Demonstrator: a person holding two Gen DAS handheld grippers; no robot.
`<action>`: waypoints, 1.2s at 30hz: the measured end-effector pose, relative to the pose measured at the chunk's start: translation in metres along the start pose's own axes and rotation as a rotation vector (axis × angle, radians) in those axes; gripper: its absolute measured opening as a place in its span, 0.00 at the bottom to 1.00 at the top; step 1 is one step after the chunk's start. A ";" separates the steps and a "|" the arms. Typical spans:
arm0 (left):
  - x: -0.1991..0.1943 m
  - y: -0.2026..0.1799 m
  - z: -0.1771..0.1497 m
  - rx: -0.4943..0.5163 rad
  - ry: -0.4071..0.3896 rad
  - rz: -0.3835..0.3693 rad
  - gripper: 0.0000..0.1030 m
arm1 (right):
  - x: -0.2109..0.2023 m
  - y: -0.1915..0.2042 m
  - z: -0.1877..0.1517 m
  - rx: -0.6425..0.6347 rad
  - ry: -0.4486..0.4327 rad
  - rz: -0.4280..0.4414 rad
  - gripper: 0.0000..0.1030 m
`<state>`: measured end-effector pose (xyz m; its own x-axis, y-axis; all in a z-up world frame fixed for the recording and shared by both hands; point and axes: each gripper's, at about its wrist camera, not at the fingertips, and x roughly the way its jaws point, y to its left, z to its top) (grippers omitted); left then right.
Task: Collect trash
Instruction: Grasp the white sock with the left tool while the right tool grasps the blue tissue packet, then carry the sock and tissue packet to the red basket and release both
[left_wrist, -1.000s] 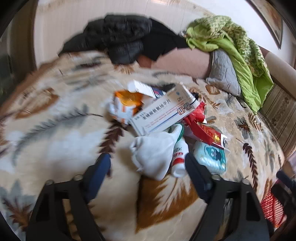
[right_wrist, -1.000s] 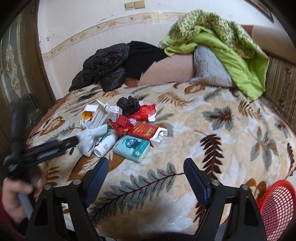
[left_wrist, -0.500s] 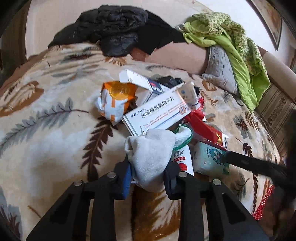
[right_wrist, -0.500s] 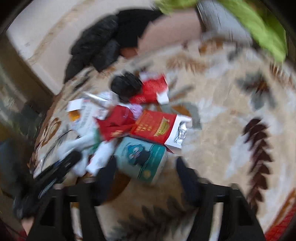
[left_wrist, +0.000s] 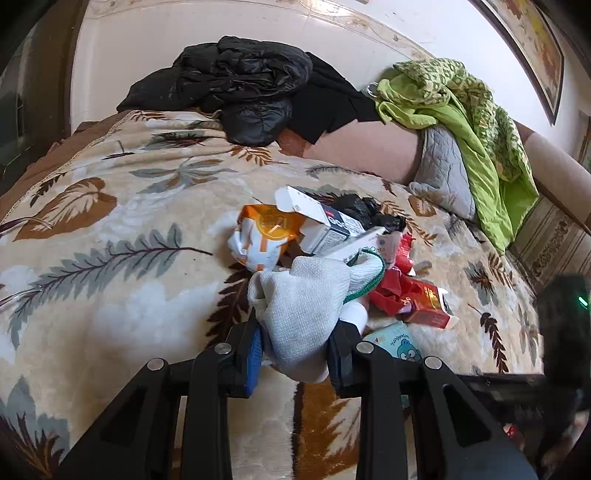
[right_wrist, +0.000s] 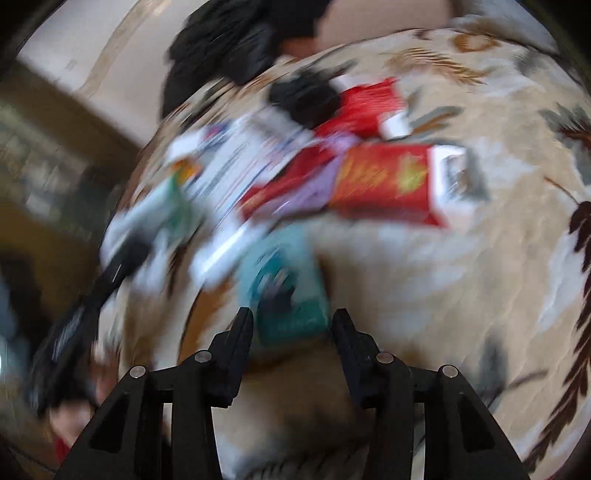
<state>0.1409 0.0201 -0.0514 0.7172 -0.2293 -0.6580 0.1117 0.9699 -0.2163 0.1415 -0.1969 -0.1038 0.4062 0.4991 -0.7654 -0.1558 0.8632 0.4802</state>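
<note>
White knit glove (left_wrist: 306, 306) with a green cuff is pinched between the fingers of the left gripper (left_wrist: 295, 350), bunched up and bulging out over them, sitting at about 6 o'clock of the trash pile on the leaf-print blanket (left_wrist: 110, 258).

Right behind the glove, at 12 o'clock, there's an open white carton (left_wrist: 321, 218), and an orange-and-white wrapper (left_wrist: 264, 236) at about 11. A crumpled black bag (left_wrist: 369, 214) peeks out behind the carton. Off at 3 o'clock from the glove is a red packet (left_wrist: 413, 299), and at 4 to 5 o'clock a teal tissue pack (left_wrist: 399, 345) with a little cartoon guy on it, just beside the gripper's right finger. A white bottle (left_wrist: 356, 314) pokes out between the glove and the tissue pack.

The right wrist view is super blurry, but the right gripper (right_wrist: 291, 328) has its fingers narrowed around the near end of the teal tissue pack (right_wrist: 288, 284), one on each side. Honestly can't tell through the blur if they're actually pressing it. The red packet (right_wrist: 384, 181) is at 1 o'clock beyond it, the black bag (right_wrist: 303, 96) further up at 12.

Farther out, a black jacket (left_wrist: 236, 85) is heaped against the wall at the far edge of the bed, and a green quilt (left_wrist: 461, 110) is draped over a grey pillow (left_wrist: 443, 177) at roughly 2 o'clock.
</note>
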 end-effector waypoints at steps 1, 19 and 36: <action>-0.001 0.002 0.001 -0.006 -0.005 -0.001 0.27 | -0.008 0.005 -0.002 -0.030 -0.043 -0.052 0.54; -0.008 0.013 0.000 -0.044 -0.014 0.009 0.27 | 0.034 0.049 -0.001 -0.290 -0.035 -0.292 0.49; -0.020 -0.037 -0.016 0.087 -0.012 -0.088 0.27 | -0.073 0.006 -0.019 -0.009 -0.340 -0.184 0.37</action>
<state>0.1112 -0.0121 -0.0417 0.7103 -0.3131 -0.6304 0.2335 0.9497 -0.2086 0.0940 -0.2269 -0.0529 0.7032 0.2837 -0.6519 -0.0596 0.9372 0.3436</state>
